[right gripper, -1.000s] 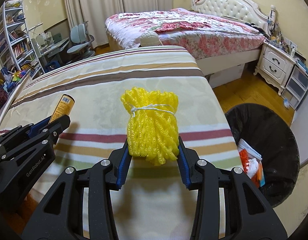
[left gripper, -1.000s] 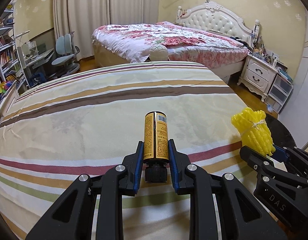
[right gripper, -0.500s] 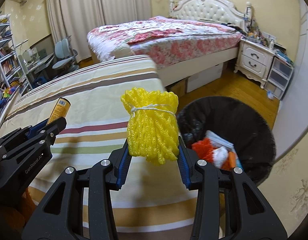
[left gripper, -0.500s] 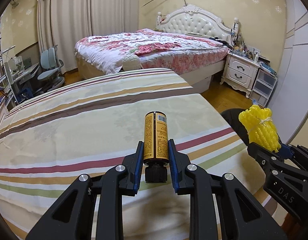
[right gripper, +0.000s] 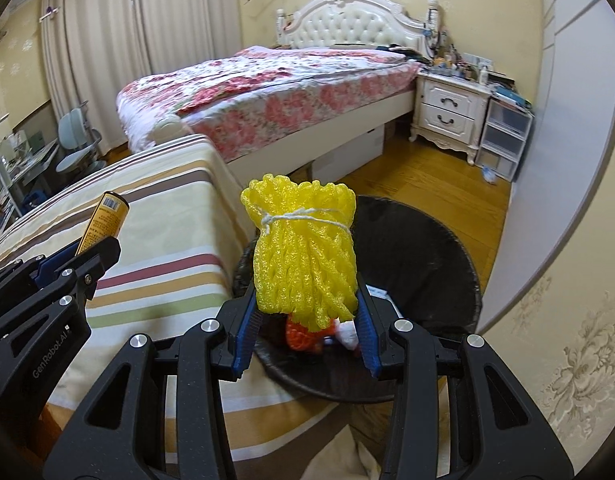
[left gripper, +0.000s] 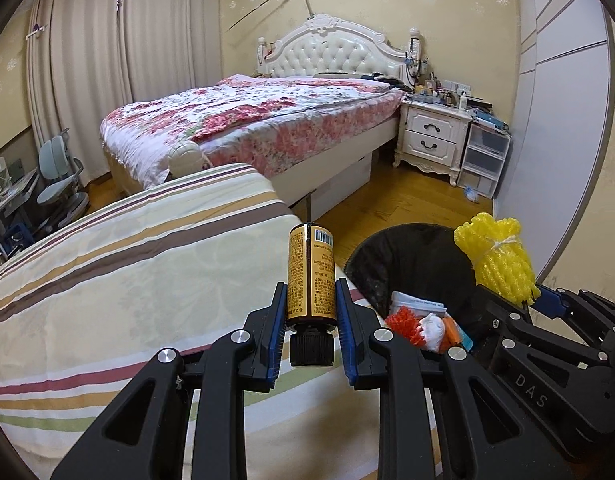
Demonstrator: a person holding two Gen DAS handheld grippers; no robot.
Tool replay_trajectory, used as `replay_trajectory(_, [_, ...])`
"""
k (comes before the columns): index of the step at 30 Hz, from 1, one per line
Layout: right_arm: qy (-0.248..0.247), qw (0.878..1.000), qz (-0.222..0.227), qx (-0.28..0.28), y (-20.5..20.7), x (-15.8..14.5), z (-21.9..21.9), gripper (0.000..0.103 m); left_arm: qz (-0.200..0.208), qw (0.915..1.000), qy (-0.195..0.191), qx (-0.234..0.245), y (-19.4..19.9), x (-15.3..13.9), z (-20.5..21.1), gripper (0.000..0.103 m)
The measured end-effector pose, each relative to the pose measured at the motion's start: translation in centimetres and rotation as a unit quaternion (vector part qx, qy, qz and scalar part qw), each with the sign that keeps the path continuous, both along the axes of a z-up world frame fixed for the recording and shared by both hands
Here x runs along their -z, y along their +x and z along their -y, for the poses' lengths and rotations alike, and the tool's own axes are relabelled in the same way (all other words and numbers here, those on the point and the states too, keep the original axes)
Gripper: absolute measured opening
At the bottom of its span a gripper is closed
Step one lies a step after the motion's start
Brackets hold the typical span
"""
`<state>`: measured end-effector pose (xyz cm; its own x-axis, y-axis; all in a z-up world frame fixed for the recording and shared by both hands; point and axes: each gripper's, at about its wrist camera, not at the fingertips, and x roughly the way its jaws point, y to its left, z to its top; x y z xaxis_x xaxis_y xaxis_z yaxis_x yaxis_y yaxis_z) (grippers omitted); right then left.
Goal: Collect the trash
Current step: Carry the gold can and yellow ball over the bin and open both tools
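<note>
The right gripper [right gripper: 305,316] clamps the yellow foam-net bundle [right gripper: 303,248], likely light and squashy, low on its body above the black bin [right gripper: 439,240], while the left gripper [left gripper: 310,322] pinches the small brown bottle [left gripper: 310,272], seemingly rigid and smooth, near its cap over the striped bed's corner [left gripper: 243,184], nothing blocking either drop.
</note>
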<state>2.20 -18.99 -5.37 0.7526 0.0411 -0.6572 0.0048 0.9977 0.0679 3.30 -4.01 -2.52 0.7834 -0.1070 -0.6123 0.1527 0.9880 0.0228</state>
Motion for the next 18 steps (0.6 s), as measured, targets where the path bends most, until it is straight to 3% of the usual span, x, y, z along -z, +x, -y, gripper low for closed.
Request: replay_trajectory(18, [0.004, 0.998, -0.003, 0.056, 2.7, 1.2, 4.7, 0.042, -0.021, 0.9987, 0.033, 0.034, 5.0, 1.8, 5.9, 0.025])
